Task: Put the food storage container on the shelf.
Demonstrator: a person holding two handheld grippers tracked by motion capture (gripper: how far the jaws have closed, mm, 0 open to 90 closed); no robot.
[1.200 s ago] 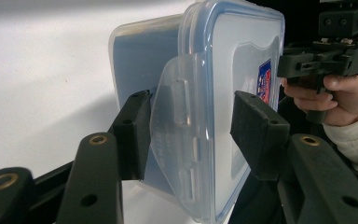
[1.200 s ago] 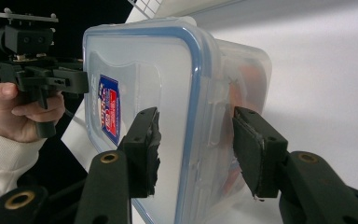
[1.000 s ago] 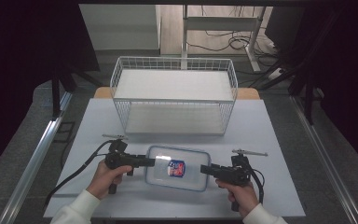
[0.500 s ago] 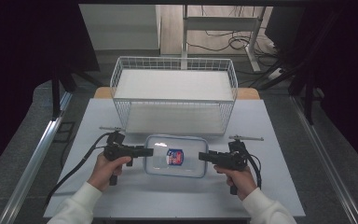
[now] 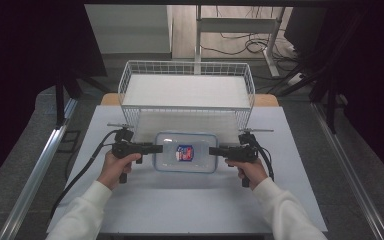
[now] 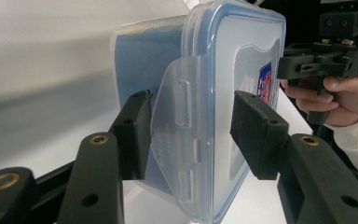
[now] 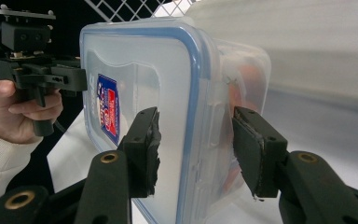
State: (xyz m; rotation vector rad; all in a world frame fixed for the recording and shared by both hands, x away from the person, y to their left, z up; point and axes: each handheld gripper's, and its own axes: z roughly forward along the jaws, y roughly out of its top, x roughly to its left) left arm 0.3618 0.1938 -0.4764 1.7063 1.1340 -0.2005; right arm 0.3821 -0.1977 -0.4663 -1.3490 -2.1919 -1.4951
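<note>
White table (image 5: 300, 200) at centre, over grey floor (image 5: 360, 125). Metal rails (image 5: 35, 175) along both sides. Dark curtains (image 5: 30, 50) left & right, black above. Beyond table: pale wall panel (image 5: 130, 27), wood-tone floor strip w/ loose cables (image 5: 245, 45), metal desk frame (image 5: 240, 25). Dim light, brightest on table.

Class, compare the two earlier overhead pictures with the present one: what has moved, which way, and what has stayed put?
The lidded plastic box has travelled away from the person, toward the wire basket, carried along between the left gripper and the right gripper, one at each short end. Both hands moved forward with it. The jaws straddle the box ends; a firm grip cannot be confirmed. The basket and the table stayed where they were.
</note>
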